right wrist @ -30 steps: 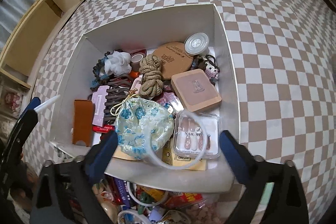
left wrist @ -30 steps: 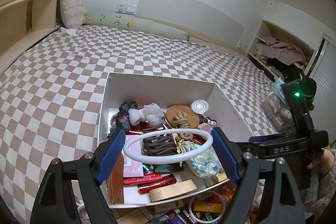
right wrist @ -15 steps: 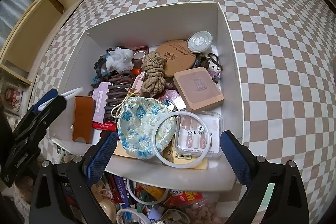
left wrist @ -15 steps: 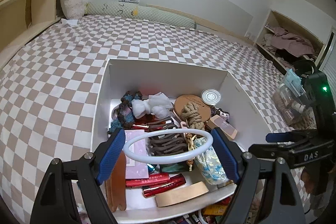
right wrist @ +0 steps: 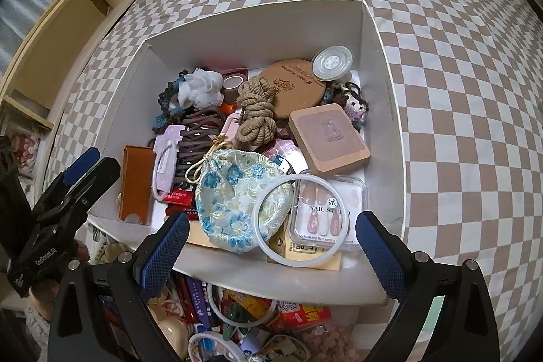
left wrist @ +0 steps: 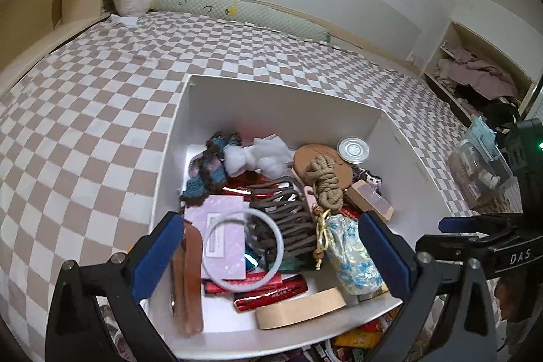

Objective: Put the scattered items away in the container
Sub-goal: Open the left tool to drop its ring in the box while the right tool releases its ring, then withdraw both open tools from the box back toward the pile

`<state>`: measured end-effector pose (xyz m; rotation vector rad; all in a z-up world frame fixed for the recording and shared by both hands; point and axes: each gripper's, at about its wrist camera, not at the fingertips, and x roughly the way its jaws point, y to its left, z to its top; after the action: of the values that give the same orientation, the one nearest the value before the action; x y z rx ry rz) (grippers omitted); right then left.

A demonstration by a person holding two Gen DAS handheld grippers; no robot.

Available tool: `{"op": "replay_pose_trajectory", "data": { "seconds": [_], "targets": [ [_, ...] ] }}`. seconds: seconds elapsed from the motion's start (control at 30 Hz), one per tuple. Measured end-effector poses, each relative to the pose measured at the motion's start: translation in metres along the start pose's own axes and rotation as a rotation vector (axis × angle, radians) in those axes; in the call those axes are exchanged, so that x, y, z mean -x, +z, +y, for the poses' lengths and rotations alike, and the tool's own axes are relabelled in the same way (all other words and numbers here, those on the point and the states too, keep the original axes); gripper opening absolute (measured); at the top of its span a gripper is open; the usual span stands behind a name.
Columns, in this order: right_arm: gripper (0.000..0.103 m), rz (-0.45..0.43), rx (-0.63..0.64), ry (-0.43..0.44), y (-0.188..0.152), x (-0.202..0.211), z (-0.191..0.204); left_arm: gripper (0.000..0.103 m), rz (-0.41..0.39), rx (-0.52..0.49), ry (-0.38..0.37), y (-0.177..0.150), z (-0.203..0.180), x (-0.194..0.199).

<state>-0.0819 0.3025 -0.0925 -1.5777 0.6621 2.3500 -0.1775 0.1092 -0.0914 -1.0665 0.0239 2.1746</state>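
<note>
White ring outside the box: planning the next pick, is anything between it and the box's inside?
Yes: the front wall of the box stands between them, and packets lie across the ring.

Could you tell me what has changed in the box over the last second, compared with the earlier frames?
Both grippers let go of their white rings. The left gripper, which held one between its fingers, is now open, and that ring lies on the pink card and brown hair clips. The right gripper is open too; its ring rests on the floral pouch and nail set. The other contents of the white box stayed put.
</note>
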Motion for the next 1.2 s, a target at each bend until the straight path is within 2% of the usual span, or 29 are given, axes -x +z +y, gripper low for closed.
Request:
{"op": "replay_pose_trajectory", "data": {
  "seconds": [0.63,0.97,1.03,1.2],
  "targets": [
    [0.098,-0.056,0.085,-0.007,-0.007,0.02,0.022,0.103,-0.008,-0.02,0.033,-0.001,-0.006,0.026],
    [0.099,-0.121,0.091,-0.072,-0.013,0.037,0.022,0.103,-0.005,-0.05,0.052,-0.002,-0.017,0.038],
    [0.103,-0.133,0.096,-0.085,-0.014,0.04,0.022,0.103,-0.004,-0.059,0.062,-0.002,-0.019,0.04],
    [0.103,-0.155,0.101,-0.093,-0.016,0.047,0.021,0.103,0.002,-0.075,0.083,0.0,-0.023,0.047]
  ]
}}
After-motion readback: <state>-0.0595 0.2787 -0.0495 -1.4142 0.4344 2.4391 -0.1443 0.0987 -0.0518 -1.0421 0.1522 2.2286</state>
